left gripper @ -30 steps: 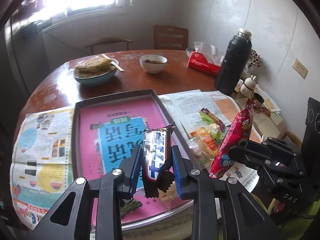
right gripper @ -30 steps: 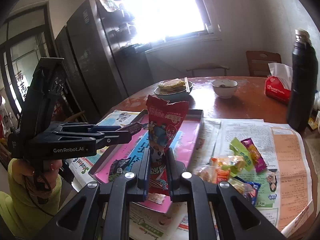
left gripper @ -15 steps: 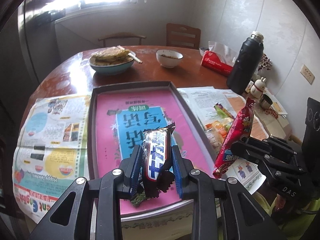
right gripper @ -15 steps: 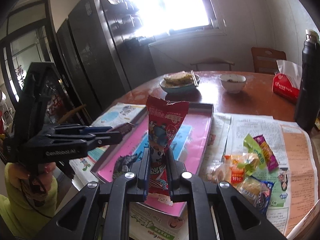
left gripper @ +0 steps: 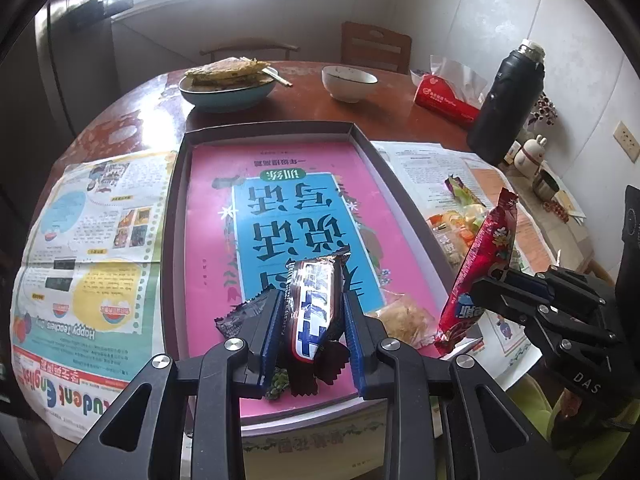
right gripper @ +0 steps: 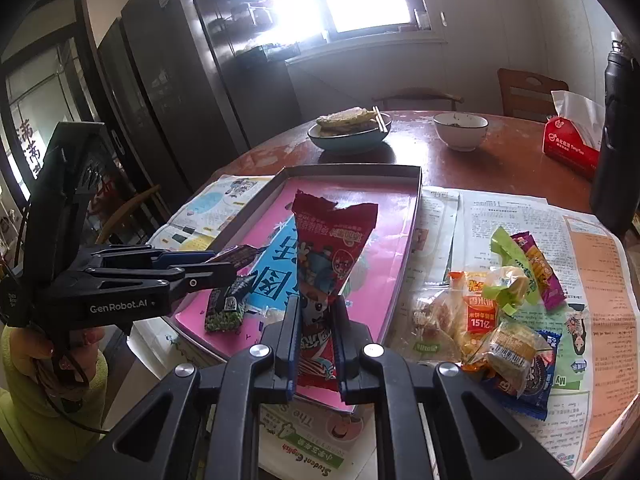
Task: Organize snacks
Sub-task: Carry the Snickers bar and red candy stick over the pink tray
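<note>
Round and brown, the table (left gripper: 320,114) carries newspapers (left gripper: 88,248) and a shallow tray (left gripper: 178,184) with a pink book cover inside. Seen from the left wrist, the left gripper (left gripper: 310,322) hangs over the tray's near end, clamped on a brown chocolate bar (left gripper: 314,308); a dark wrapper (left gripper: 240,314) lies just left of it and a pale snack (left gripper: 404,318) just right. Farther right, the right gripper (left gripper: 480,286) holds a red packet (left gripper: 486,264) upright beside the tray's right rim.

Only the right wrist view shows the person's hand (right gripper: 44,354) on the left gripper's (right gripper: 230,264) handle, a green-black packet (right gripper: 226,306) lying in the tray, and the full snack pile (right gripper: 500,312) on the newspaper to the right. There the right gripper (right gripper: 316,322) pinches the red packet's (right gripper: 332,256) lower end. A dish (right gripper: 346,136), bowl (right gripper: 460,130), tissue pack (right gripper: 570,148) and flask (right gripper: 614,140) stand beyond.
</note>
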Demonstrator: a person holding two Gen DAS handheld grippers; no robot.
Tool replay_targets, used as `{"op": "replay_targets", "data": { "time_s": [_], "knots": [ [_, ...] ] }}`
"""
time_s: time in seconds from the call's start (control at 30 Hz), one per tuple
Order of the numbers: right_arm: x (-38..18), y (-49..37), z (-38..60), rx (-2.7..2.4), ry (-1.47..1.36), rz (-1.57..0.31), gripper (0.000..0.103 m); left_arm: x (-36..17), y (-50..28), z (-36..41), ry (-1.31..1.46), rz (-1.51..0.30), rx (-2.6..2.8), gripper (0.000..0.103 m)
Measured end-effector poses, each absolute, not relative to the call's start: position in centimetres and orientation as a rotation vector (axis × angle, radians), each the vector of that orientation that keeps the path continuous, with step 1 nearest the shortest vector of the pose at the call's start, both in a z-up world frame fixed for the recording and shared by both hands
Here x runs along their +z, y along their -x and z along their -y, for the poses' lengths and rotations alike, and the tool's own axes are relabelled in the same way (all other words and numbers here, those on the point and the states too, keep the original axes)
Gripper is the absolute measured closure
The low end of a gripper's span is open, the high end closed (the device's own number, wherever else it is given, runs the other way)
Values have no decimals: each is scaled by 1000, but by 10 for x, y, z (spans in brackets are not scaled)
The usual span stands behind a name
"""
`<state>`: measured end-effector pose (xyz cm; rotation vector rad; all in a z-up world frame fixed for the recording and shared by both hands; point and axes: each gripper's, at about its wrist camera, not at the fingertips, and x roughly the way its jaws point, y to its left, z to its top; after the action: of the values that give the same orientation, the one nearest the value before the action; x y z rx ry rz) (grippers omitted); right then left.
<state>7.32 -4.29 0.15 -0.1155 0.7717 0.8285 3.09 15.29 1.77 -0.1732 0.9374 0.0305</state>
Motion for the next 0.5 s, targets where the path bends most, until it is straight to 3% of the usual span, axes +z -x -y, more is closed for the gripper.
{"op": "replay_targets", "data": {
  "time_s": [0.5],
  "knots": [
    [-11,-81,38,807,127,-837,88,-2,-40,-143,175,-979,6,73]
  ]
}}
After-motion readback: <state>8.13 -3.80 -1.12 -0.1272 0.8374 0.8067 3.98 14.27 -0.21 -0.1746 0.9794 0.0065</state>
